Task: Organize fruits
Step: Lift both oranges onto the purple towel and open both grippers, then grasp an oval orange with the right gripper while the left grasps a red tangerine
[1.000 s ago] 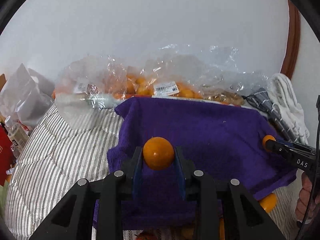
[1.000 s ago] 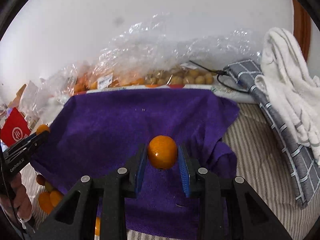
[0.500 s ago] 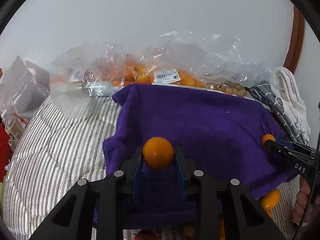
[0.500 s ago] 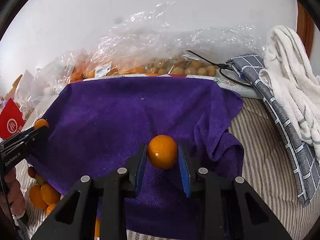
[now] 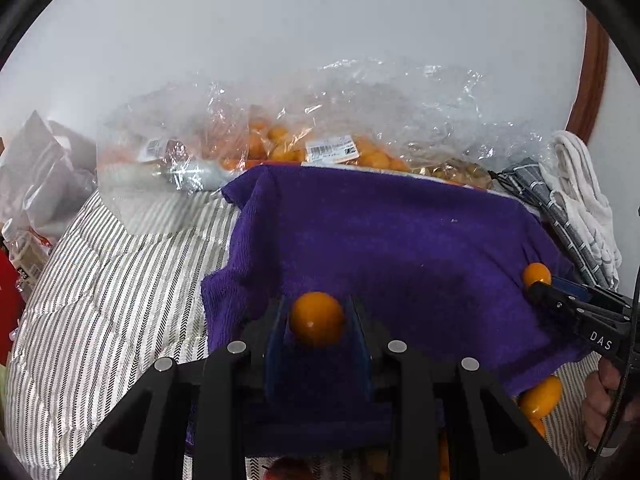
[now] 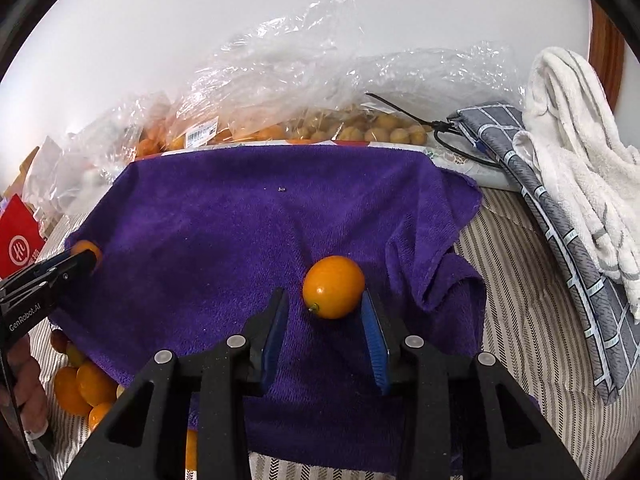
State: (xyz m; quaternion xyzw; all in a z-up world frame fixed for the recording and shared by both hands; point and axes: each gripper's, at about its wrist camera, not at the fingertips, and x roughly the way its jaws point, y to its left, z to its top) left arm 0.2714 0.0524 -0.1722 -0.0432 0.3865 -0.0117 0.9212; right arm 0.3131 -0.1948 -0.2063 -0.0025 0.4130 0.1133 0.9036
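In the left wrist view, my left gripper (image 5: 318,322) is shut on a small orange fruit (image 5: 318,318) above the near edge of a purple towel (image 5: 400,236). In the right wrist view, my right gripper (image 6: 325,306) has its jaws opening. A second orange fruit (image 6: 333,287) sits between them on the purple towel (image 6: 224,240), leaning towards the right pad with a gap at the left pad. Each gripper shows at the edge of the other's view: the right gripper (image 5: 540,284) and the left gripper (image 6: 86,260).
Clear plastic bags of orange fruit (image 5: 320,148) and of paler round fruit (image 6: 380,130) lie behind the towel by the wall. Loose oranges (image 6: 84,384) rest on the striped bedding (image 5: 112,288). A white towel (image 6: 580,160) and a grey checked cloth (image 6: 560,224) lie right. A red packet (image 6: 18,240) stands left.
The right gripper's jaws have spread apart and let go of their orange, which now sits slightly right of centre on the towel. The left gripper still holds its fruit in place.
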